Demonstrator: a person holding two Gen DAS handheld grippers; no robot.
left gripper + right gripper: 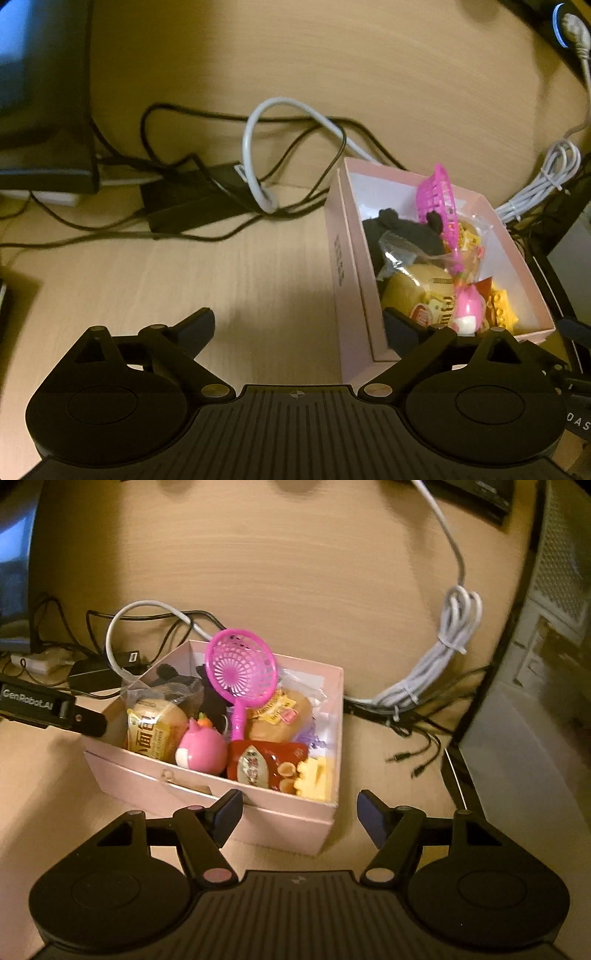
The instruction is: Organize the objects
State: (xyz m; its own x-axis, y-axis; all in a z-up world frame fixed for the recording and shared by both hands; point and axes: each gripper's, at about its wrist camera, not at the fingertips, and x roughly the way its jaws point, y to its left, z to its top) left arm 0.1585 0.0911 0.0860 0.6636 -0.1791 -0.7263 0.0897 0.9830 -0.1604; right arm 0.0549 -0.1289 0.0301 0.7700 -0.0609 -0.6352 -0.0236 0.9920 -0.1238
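Observation:
A pink cardboard box [280, 819] stands on the wooden desk, filled with a pink toy strainer [242, 668], a pink round toy [201, 753], two wrapped buns [155, 727], a red snack packet [264, 764], a yellow toy block [314, 779] and a black soft thing [212, 698]. My right gripper [299, 818] is open and empty, straddling the box's near right corner. My left gripper [301, 326] is open and empty; its right finger is inside the box [341, 266], its left finger over the desk. The left gripper also shows in the right wrist view [88, 720] at the box's left wall.
Black cables and a power brick [192, 203] lie behind the box. A grey cable loop [258, 147] lies there too. A bundled white cable [436, 664] lies right of the box. A monitor [40, 92] stands at the far left, a grey case [535, 664] at the right.

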